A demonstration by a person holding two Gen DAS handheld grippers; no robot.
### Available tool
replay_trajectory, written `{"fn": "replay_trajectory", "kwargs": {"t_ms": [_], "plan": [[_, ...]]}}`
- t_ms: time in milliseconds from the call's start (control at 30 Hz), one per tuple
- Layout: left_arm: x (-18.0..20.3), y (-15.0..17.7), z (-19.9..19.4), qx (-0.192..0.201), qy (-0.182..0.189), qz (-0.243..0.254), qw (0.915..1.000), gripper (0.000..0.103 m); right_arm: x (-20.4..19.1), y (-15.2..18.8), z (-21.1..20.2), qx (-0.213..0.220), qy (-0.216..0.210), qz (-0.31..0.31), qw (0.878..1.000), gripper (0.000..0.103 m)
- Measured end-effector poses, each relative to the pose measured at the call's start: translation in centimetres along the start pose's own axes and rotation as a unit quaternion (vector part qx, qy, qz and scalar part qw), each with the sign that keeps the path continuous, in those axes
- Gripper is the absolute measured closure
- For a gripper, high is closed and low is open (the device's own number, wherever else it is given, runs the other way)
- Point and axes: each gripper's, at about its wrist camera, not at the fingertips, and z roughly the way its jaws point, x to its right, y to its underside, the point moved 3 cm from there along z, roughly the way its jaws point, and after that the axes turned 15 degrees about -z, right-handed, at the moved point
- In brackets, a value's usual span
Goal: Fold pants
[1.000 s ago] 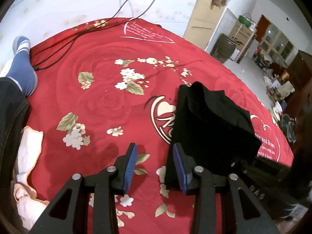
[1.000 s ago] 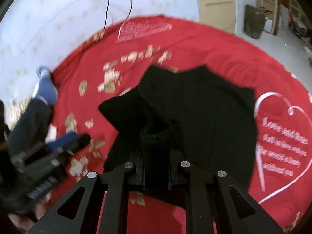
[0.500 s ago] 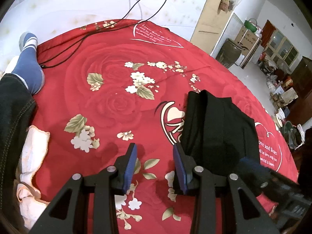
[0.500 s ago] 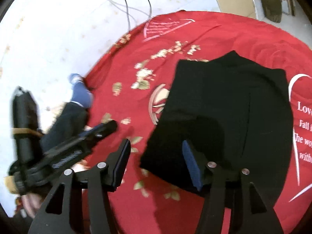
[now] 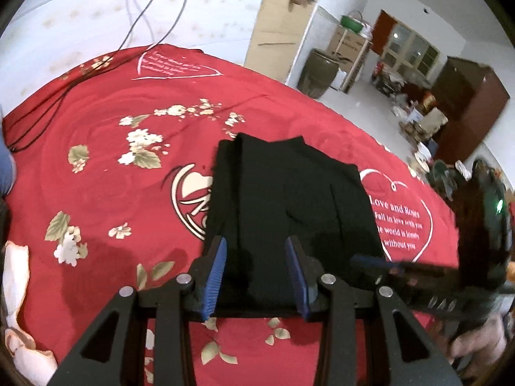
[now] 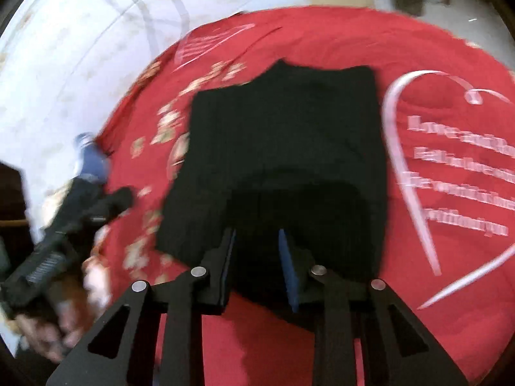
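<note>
- Even indoor light is falling softly, casting faint shadows.
- Motion blur is smearing the right wrist view, especially its left edge.
- Fisheye distortion is bending both frames' dark corners.

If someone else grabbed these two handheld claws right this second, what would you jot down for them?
Left gripper: open, holding nothing, poised over the near edge of the black pants.
Right gripper: open, holding nothing, also over the near edge; that view is blurred.
Pants: lying flat on the red floral bedspread as a compact, layered rectangle, beside the white heart with lettering.
Done: the pants look folded at least once and released.
Left: possibly one more fold or some smoothing; I cannot tell whether the edges line up neatly.
</note>
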Motion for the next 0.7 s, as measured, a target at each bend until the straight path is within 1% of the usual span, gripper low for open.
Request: {"fn": "replay_trajectory", "kwargs": {"t_ms": [67,133,233,367,433,533,600,700], "plan": [[0.0,0.0,0.1,-0.001,-0.006,0.004,1.0000,0.062,0.6,-0.6,-0.9,0.019,0.010,-0.002,1.000,0.075],[0.0,-0.1,0.3,-0.006,-0.006,0.001,1.0000,0.062,2.0,-1.5,-1.9,0.038,0.025,0.011,0.999,0.075],[0.5,-0.6,1.0,-0.013,0.001,-0.002,0.9999,0.062,4.7,-3.1,-2.1,0.035,0.053,0.019,0.998,0.075],[1.6,-1.8,2.4,-0.010,0.003,0.012,0.9999,0.062,6.7,-5.1,-1.6,0.039,0.059,0.007,0.997,0.075],[2.0,-2.9,3.6,-0.012,0.002,0.017,0.9998,0.062,7.3,-6.2,-0.9,0.043,0.071,-0.009,0.997,0.075],[2.5,-4.4,5.8,-0.019,-0.006,0.025,0.9995,0.062,8.9,-6.7,-0.1,0.039,0.074,-0.009,0.996,0.075],[2.8,-4.8,7.1,-0.023,-0.009,0.035,0.9991,0.062,9.7,-6.7,0.2,0.044,0.075,-0.006,0.996,0.077],[2.8,-5.0,9.3,-0.031,-0.027,0.048,0.9980,0.062,10.7,-6.7,0.2,0.058,0.081,0.002,0.995,0.078]]}}
